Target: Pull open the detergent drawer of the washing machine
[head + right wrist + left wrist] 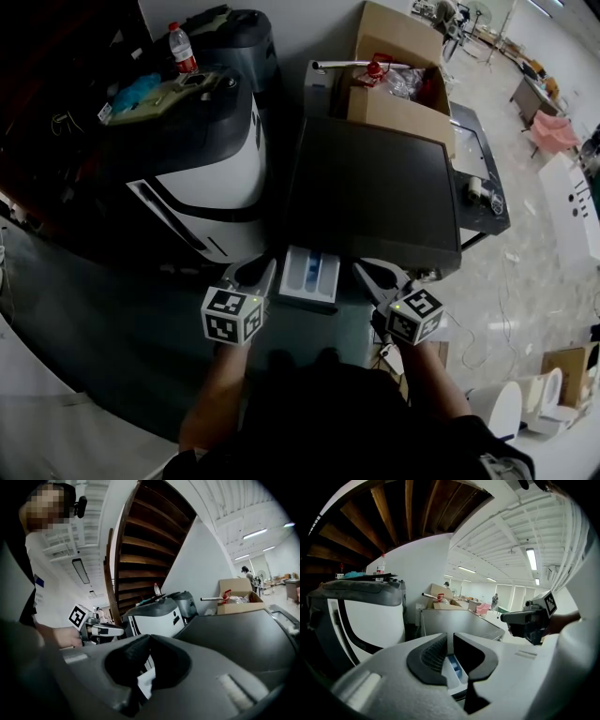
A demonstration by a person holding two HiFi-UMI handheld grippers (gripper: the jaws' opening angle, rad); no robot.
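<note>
The washing machine [375, 192] has a dark flat top. Its white detergent drawer [309, 274], with a blue compartment, stands pulled out from the front, between my two grippers. To the drawer's left hangs my left gripper [253, 273]. Its jaws are empty, with only a narrow slit between the tips [451, 637], and the drawer [454, 666] shows through that slit. My right gripper [378, 277] is on the drawer's right, shut with nothing in it [149, 639]. The white drawer [146, 684] lies below its pads. Neither gripper touches the drawer.
A grey-and-white appliance [202, 159] stands left of the washing machine, with a bottle [181, 47] on top. A cardboard box [403, 94] sits behind the machine, a dark cart [483, 187] to its right. Wooden stairs [150, 531] rise overhead.
</note>
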